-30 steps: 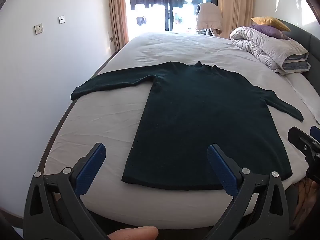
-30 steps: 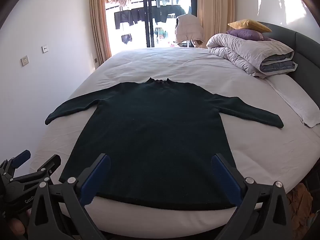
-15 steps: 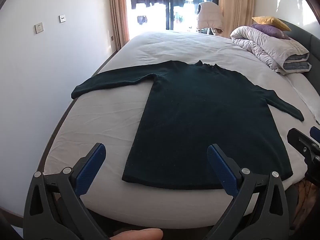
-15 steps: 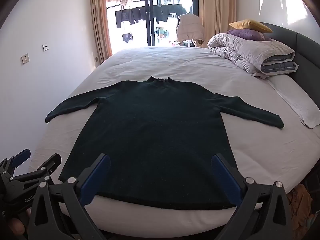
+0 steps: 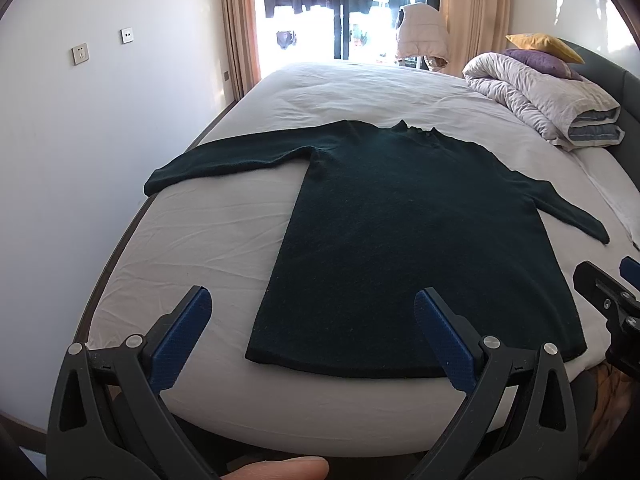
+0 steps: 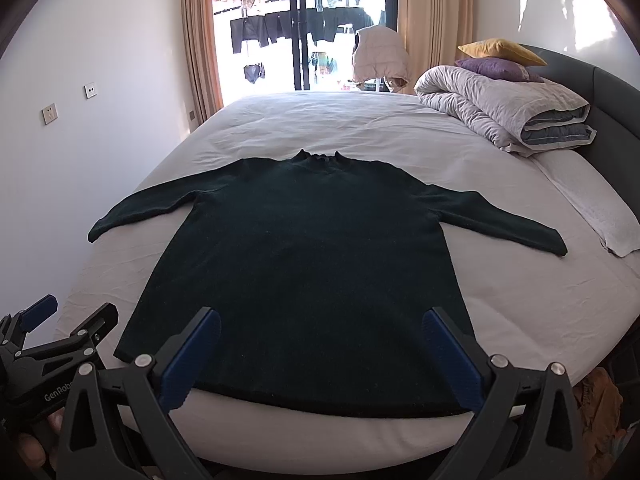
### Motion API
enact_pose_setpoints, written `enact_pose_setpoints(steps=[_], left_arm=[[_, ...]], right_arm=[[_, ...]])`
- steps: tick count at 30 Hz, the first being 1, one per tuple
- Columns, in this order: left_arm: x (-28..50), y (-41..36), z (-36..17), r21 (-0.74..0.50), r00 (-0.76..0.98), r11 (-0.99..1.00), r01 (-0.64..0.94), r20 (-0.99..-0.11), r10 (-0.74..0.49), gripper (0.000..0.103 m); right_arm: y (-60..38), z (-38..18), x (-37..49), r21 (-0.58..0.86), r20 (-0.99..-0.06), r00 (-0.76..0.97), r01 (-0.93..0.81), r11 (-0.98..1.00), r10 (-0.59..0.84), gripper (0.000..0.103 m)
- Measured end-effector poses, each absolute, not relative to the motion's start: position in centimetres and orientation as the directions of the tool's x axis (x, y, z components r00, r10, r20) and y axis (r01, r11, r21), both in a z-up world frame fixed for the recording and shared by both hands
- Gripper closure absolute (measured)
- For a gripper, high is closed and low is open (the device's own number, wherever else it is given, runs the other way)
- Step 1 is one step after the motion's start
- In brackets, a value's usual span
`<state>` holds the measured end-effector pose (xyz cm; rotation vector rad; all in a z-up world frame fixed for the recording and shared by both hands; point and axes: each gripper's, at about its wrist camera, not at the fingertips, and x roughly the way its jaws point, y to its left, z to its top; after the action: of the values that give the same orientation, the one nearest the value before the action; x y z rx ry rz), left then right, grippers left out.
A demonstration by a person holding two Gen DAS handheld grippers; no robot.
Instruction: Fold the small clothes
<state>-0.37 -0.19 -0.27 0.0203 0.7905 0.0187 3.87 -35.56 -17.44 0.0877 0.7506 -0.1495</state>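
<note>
Sweater (image 5: 416, 240): lying flat on bed (image 5: 200, 240).
Left gripper (image 5: 312, 320): fingers wide apart, holding nothing.
Right gripper (image 6: 320, 332): same, at 6 o'clock.
Risk: grabbing sheet too, bunching hem.

The left black two-finger gripper with blue ribbed pads (image 5: 312, 332) is held level, its jaws spread wide apart with nothing between them. A bare fingertip of the person's left hand (image 5: 280, 469) shows under it at the bottom edge. The right black two-finger gripper with blue ribbed pads (image 6: 320, 352) is likewise spread wide and empty. The two grippers sit side by side, near each other, each visible at the edge of the other's view.
</note>
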Motion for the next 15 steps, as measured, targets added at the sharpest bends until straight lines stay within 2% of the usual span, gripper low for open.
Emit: enact_pose_setpoints(steps=[15], left_arm=[[-0.2,0.02,-0.52,0.026,0.702,1.0,-0.012,-0.712,0.027,0.0]], right_arm=[[-36.08,-18.3,3.51,0.021,-0.69,0.716,0.167,0.986,-0.106,0.0]])
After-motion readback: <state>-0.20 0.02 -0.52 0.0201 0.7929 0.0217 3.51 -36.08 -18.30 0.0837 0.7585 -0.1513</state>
